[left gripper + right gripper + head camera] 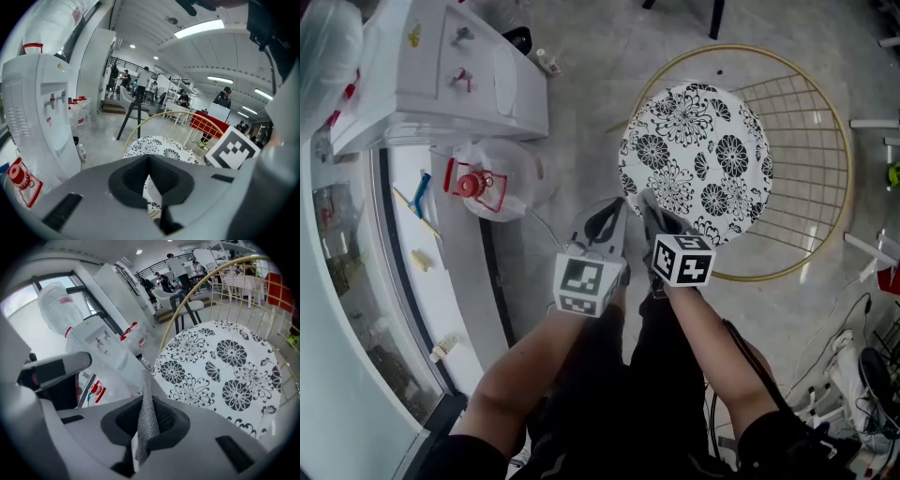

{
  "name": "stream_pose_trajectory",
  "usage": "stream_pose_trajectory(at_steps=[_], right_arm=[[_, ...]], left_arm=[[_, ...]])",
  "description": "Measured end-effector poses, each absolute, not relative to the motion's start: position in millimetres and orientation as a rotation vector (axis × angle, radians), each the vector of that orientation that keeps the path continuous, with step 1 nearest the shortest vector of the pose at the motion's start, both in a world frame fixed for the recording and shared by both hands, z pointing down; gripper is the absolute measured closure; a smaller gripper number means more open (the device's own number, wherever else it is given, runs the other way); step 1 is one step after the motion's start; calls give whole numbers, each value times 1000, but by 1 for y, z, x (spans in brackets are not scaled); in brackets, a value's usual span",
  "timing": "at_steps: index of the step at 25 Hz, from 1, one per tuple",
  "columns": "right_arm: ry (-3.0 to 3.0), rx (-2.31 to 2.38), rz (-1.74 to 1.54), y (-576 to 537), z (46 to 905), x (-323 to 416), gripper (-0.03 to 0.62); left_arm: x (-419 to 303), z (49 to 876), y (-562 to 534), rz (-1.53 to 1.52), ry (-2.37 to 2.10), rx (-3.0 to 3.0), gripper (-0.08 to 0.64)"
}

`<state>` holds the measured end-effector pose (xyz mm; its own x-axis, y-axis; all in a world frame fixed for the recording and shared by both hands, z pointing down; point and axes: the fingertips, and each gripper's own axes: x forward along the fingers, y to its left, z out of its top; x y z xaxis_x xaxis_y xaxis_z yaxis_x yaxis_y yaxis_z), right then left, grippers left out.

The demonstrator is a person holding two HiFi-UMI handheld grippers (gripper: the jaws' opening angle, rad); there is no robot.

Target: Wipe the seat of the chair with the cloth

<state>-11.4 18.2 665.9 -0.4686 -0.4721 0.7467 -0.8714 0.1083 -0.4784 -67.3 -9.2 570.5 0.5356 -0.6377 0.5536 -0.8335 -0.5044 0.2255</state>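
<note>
The right hand-held gripper [146,430] was clamped on a strip of grey mesh cloth [147,401], which stood up between its jaws. It sat at the near edge of the round flower-patterned seat [694,159], probably so that the cloth could be brought down onto the fabric and drawn across it. No wiping contact showed yet: in the right gripper view the cloth hung just before the seat's near edge, and whether it touched could not be told.

The left hand-held gripper [607,220] was just beside the right one, off the seat's near-left edge. Its jaws were drawn nearly together on nothing, with only a sliver of the seat showing through the gap. Judging by that, it was kept close but out of the wiping path, with no part in the grip.

The chair [811,141] stood on the floor with its gold wire back at the far side, leaving the near edge open to reach.

Counted: one chair, one seat, one cloth, two hand-held grippers, one water dispenser [441,75] to the left.
</note>
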Motion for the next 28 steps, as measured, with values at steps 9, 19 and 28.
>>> stream_pose_trajectory(at_steps=[9,19,28], right_arm=[[-1865,1631,1290,-1,626,117,569],[-1629,1864,1185,-5,632,237,569],[-1488,1868,1110,-14,669,267,569]], left_arm=[[1,543,-26,514,-1108,2370,554],[52,537,-28,520,-1011,2432,554],[61,559,-35,537,-997,2406,554]])
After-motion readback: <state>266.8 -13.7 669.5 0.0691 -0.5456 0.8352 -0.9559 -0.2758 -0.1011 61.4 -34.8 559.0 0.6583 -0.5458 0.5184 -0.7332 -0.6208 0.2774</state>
